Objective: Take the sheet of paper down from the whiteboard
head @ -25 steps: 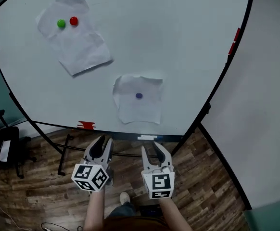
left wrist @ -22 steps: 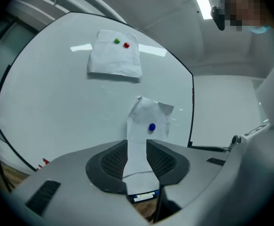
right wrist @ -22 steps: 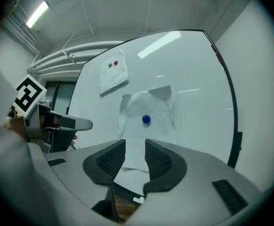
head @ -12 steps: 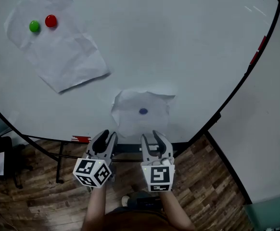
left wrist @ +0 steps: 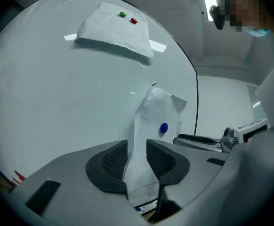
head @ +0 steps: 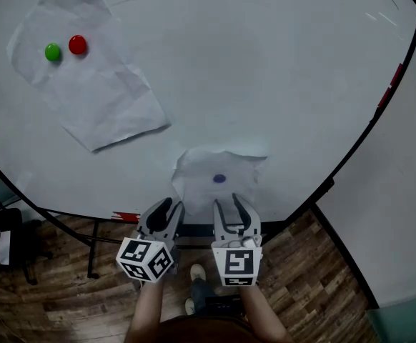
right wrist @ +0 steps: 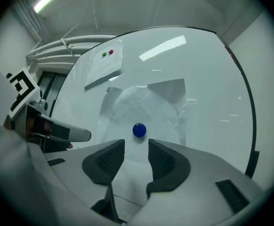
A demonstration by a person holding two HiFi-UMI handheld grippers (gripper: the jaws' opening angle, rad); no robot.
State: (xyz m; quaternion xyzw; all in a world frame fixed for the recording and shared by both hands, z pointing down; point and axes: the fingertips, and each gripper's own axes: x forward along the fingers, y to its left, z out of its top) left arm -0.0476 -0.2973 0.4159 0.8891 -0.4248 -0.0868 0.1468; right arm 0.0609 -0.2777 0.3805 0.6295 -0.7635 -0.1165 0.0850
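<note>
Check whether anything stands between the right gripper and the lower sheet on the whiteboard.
Nothing visible does. The right gripper, jaws opening and empty, points straight at the lower sheet; only the blue magnet pins that sheet to the whiteboard.

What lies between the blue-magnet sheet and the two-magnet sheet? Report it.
Only bare whiteboard, seen in the head view: the blue-magnet sheet and two-magnet sheet lie apart.

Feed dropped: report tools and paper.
Left tool open at lower sheet edge. Right tool opening, nothing between, facing blue magnet that pins it to whiteboard. Nothing in the way.
</note>
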